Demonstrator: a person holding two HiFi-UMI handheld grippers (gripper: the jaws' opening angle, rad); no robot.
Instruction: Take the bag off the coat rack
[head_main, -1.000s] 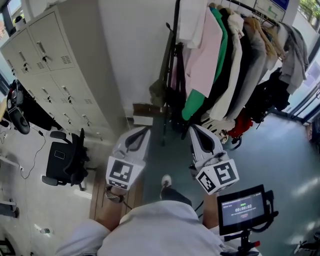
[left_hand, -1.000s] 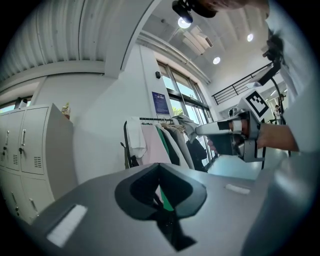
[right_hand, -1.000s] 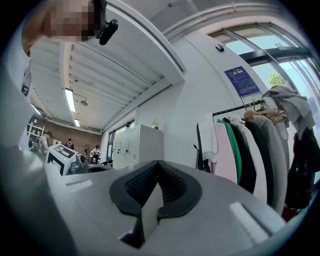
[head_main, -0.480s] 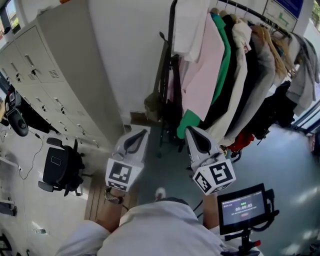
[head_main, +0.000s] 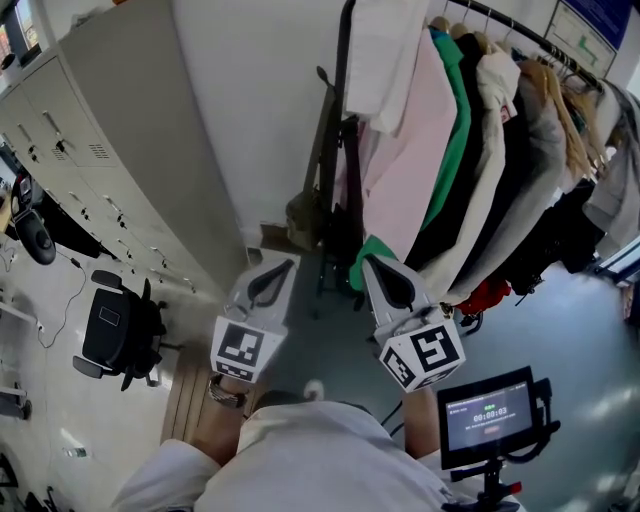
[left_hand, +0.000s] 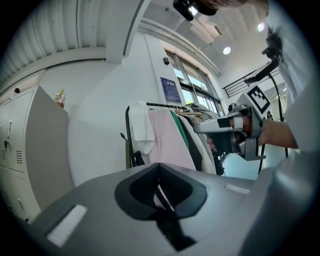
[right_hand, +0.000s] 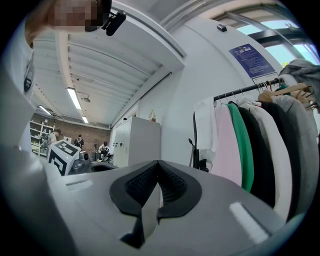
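Note:
An olive-green bag (head_main: 304, 212) hangs by its long strap from the black end pole of the coat rack (head_main: 343, 120), low beside the white wall. Both grippers are held level, side by side, short of it. The left gripper (head_main: 270, 270) is shut and empty, below and slightly left of the bag. The right gripper (head_main: 374, 264) is shut and empty in front of the hanging clothes. In the left gripper view its closed jaws (left_hand: 159, 168) face the bag strap (left_hand: 128, 149). From the right gripper (right_hand: 157, 166), the strap (right_hand: 192, 149) stands just ahead.
Pink, green, black and cream garments (head_main: 420, 150) crowd the rail to the right of the pole. Grey lockers (head_main: 90, 160) line the left wall, with an office chair (head_main: 120, 330) in front. A cardboard box (head_main: 272, 240) lies at the wall's foot. A small screen (head_main: 488, 415) sits at lower right.
The person has walked toward the rack: the pole, the bag and the clothes sit nearer and larger in the head view. Both grippers stay shut and side by side.

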